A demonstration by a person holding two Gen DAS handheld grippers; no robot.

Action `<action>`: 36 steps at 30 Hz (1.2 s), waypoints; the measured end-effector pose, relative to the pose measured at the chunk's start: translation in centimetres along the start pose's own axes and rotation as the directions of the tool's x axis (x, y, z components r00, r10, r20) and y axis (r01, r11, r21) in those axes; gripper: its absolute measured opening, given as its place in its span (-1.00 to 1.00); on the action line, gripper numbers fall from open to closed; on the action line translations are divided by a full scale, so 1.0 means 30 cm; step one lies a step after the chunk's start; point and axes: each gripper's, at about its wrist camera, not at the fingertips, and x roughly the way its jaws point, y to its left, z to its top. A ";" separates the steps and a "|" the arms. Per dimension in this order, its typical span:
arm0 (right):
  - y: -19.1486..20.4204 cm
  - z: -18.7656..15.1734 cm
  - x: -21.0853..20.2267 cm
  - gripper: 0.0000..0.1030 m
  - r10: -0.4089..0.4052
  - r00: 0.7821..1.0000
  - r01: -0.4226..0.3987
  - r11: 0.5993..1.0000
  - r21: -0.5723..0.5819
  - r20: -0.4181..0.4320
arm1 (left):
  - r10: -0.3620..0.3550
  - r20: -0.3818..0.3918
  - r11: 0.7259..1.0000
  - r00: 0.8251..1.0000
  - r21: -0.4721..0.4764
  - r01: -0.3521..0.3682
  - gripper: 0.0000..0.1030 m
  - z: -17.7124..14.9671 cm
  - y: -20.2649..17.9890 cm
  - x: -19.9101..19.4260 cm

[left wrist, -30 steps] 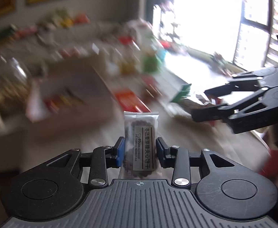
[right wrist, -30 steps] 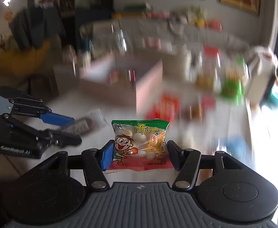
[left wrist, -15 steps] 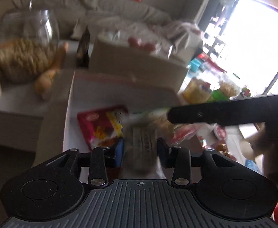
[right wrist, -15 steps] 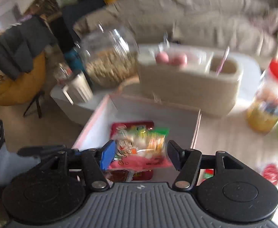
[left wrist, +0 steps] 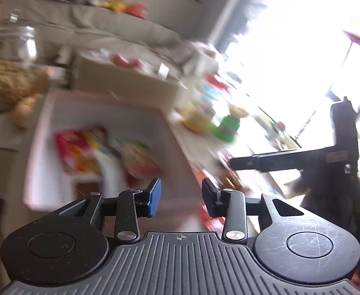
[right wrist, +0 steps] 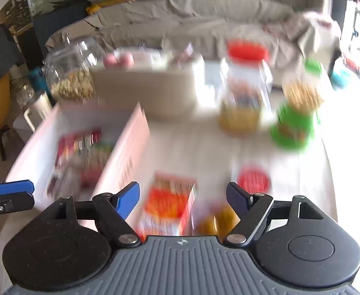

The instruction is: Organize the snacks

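table (right wrist: 204, 152): pale top, fills the middle of the right wrist view, strewn with jars and loose snacks.
open box (right wrist: 39, 147): pink-walled carton, left of centre in the right wrist view, centre-left in the left wrist view (left wrist: 101, 105); near wall runs diagonally from lower left up to the middle.
packets in box (left wrist: 81, 147): several red, yellow and green snack packets lie flat on the box floor; blurred, count unclear.
jars: red-lidded jar (right wrist: 246, 93) upper middle right, green-lidded tub (right wrist: 293, 127) just right of it, glass jar of pale snacks (right wrist: 69, 78) upper left behind the box.
orange-red snack box (right wrist: 170, 204): next likely target, my guess. Lies on the table just outside the box wall, low centre of the right wrist view, directly ahead of the right claw, between its fingers in the picture. Long axis runs roughly away from the camera, leaning slightly right.
yellow sweets (right wrist: 217, 218): just right of the snack box, near the right finger.
right gripper (right wrist: 182, 196): jaws wide apart, have just been opening, nothing clamped; pads not touching the snack box.
left gripper (left wrist: 178, 196): jaws apart, empty, aimed over the box's right wall; no packet between them.
nearer hand: right, plainly; left sits over the carton, off to the side.
key relation: target's long axis lines up with the gap, so fingers would close across its short width.
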 end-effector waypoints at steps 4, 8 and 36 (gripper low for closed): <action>0.041 -0.132 0.038 0.51 0.007 1.000 -0.007 1.000 -0.003 -0.004 | 0.038 -0.083 0.999 0.996 -0.020 -0.039 -0.20 -0.075 -0.043 0.056; 0.077 -0.141 0.104 0.51 0.027 1.000 -0.027 1.000 0.011 -0.011 | 0.073 -0.125 0.992 0.989 -0.088 -0.085 -0.20 -0.142 -0.042 0.054; -0.043 -0.571 -0.401 0.41 0.017 0.991 -0.019 1.000 0.010 0.131 | 0.150 -0.224 0.988 0.963 0.081 -0.135 -0.20 -0.312 -0.364 0.182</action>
